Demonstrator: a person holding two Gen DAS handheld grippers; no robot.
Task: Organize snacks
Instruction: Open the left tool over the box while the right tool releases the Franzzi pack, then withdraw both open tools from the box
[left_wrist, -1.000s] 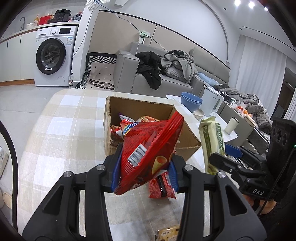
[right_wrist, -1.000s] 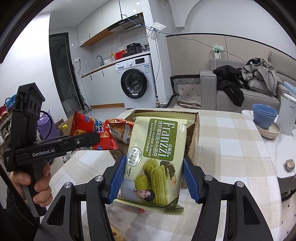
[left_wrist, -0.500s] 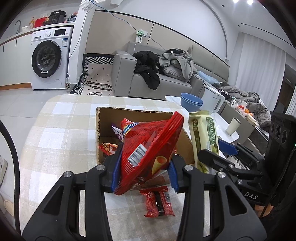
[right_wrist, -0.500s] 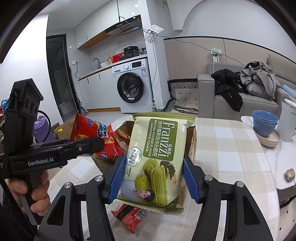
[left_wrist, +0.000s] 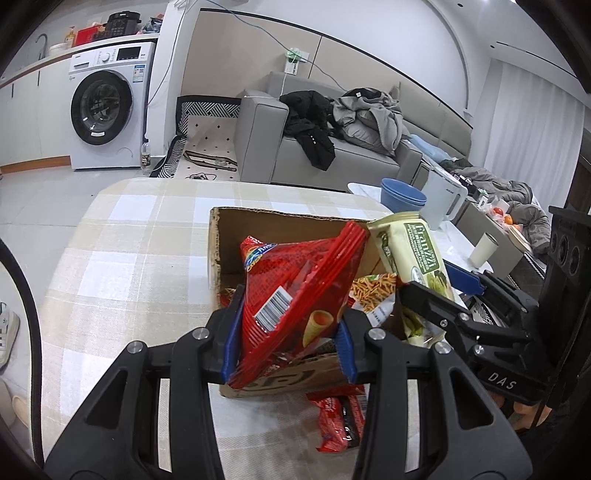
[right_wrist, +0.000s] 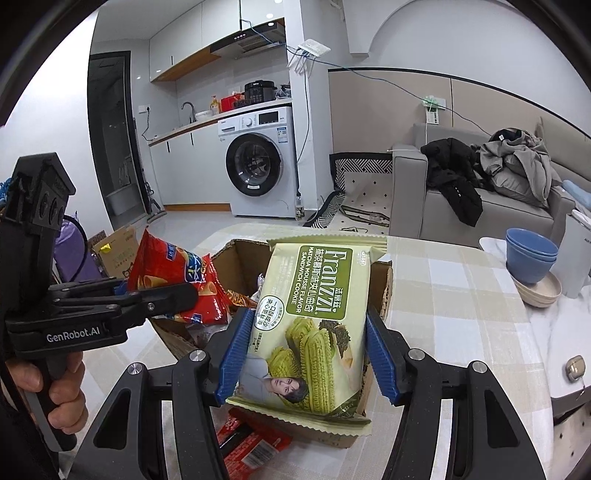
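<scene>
My left gripper (left_wrist: 288, 332) is shut on a red snack bag (left_wrist: 299, 295), held tilted over the near edge of an open cardboard box (left_wrist: 280, 221) on the checked tablecloth. My right gripper (right_wrist: 308, 350) is shut on a green Franzzi cookie pack (right_wrist: 314, 317), upright over the same box (right_wrist: 240, 251). In the right wrist view the left gripper (right_wrist: 177, 295) and its red bag (right_wrist: 166, 266) hang at the left above the box. In the left wrist view the cookie pack (left_wrist: 413, 251) stands at the right. Several snack packets lie inside the box.
A small red packet (left_wrist: 340, 421) lies on the cloth just in front of the box. Blue bowls (right_wrist: 530, 254), a white kettle (left_wrist: 443, 199) and a cup (left_wrist: 484, 251) stand on a white side table at the right. A grey sofa (left_wrist: 332, 155) and a washing machine (left_wrist: 107, 107) lie beyond.
Both grippers have moved forward with their packs, from in front of the box to above it. The small red packet now lies nearer the cameras.
</scene>
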